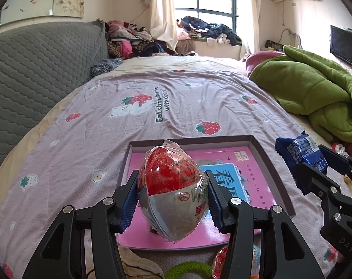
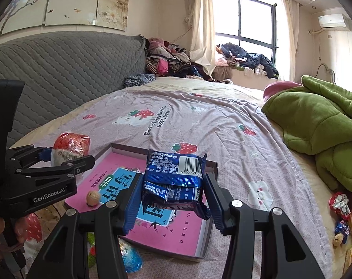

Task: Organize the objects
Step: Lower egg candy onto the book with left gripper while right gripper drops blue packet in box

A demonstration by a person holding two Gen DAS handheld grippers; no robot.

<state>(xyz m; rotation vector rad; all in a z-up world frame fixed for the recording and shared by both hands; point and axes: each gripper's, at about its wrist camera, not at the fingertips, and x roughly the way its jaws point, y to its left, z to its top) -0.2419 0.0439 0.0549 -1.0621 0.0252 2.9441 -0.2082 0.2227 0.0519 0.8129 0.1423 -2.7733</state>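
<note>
Left wrist view: the bedsheet, pale purple with strawberries and bears, reads "Eat strawberries with bears!". It covers a bed with a grey quilted headboard at the left, a crumpled green blanket at the right, and clothes heaped under the far window. The left gripper is clamped on a red-and-grey egg-shaped toy in clear wrap, held over the near part of a shallow cardboard box lid with a pink printed inside.

Right wrist view: the left gripper's side reads "GenRobot.AI". The right gripper is clamped on a crumpled blue foil snack packet bearing a barcode and "4000-010-983", held above the box lid. A small tan nut-like object lies in the lid at the left.
</note>
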